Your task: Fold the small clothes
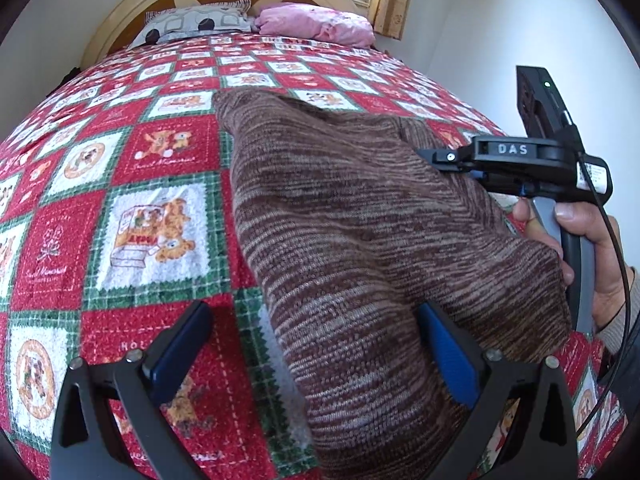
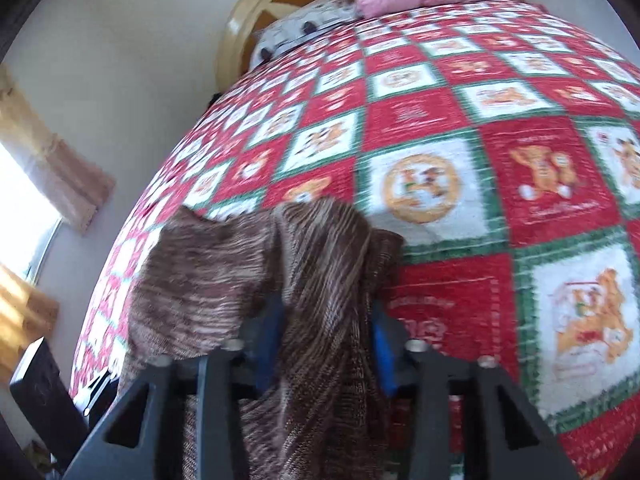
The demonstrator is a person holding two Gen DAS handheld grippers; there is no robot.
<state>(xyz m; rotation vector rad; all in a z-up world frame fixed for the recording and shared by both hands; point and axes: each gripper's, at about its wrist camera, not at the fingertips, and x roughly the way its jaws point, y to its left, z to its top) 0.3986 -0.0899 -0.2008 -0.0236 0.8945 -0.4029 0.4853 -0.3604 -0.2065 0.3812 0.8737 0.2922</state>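
A brown striped knit garment (image 1: 340,220) lies bunched on the red, white and green quilt (image 1: 140,220). My left gripper (image 1: 314,312) stands open and wide, low over the quilt; the cloth runs between its fingers and drapes over the right blue pad (image 1: 452,356). A hand (image 1: 608,272) holds my right gripper (image 1: 424,156), whose tip is buried in the garment's far right edge. In the right wrist view the right gripper (image 2: 326,308) has its blue pads pressed on a lifted fold of the garment (image 2: 200,272), which hangs down between them.
The quilt (image 2: 480,160) covers the whole bed. A patterned pillow (image 1: 196,20) and a pink pillow (image 1: 316,22) lie against the cream headboard (image 1: 120,20). The bed's edge drops toward a wall with a curtained window (image 2: 24,200); a dark box (image 2: 40,392) stands below.
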